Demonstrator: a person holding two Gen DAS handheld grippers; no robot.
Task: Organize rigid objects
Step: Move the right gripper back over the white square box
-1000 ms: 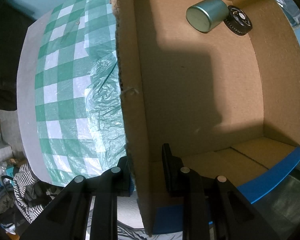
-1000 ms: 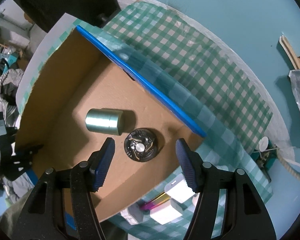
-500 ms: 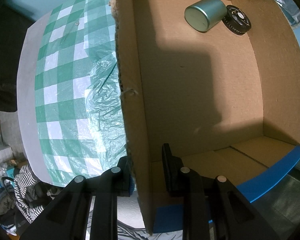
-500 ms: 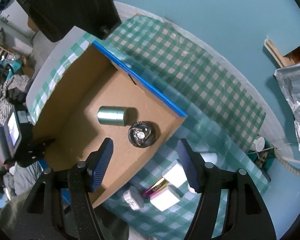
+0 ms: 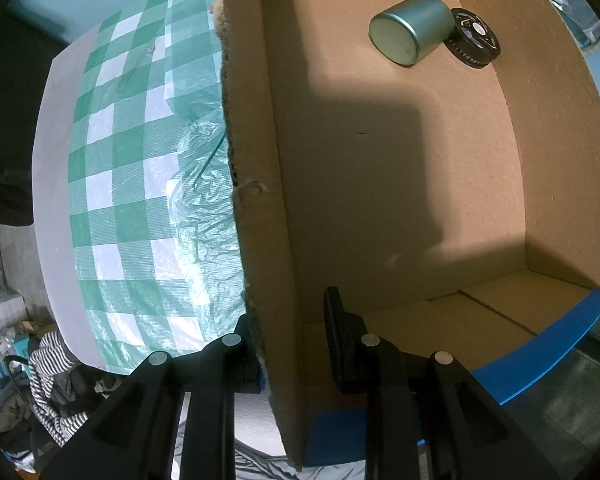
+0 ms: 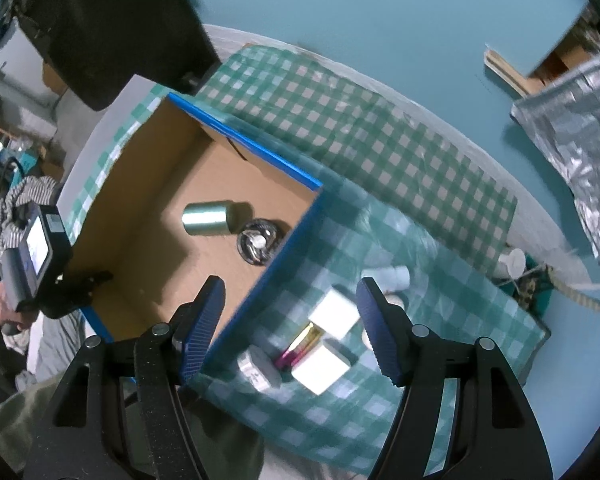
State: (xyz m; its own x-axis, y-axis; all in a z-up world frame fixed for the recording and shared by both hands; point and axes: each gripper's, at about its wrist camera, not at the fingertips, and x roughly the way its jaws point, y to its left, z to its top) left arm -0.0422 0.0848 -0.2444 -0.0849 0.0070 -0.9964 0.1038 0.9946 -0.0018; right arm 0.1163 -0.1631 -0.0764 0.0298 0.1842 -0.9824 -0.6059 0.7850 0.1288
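An open cardboard box with blue-taped edges lies on a green checked cloth; it also shows in the right wrist view. Inside lie a pale green metal tin and a black round disc. My left gripper is shut on the box's side wall, one finger inside and one outside. My right gripper is open and empty, high above the box's corner. Beyond its fingertips on the cloth lie two white blocks, a pink-and-gold tube, a round grey case and a white bottle.
The checked cloth covers the table, with crumpled clear plastic beside the box. A silver foil bag lies on the teal floor at right. A dark chair stands beyond the table. Striped clothing lies below the table edge.
My right gripper has risen and pulled back toward the right, so the loose items on the cloth now sit between its open fingers. My left gripper has kept its hold on the box wall.
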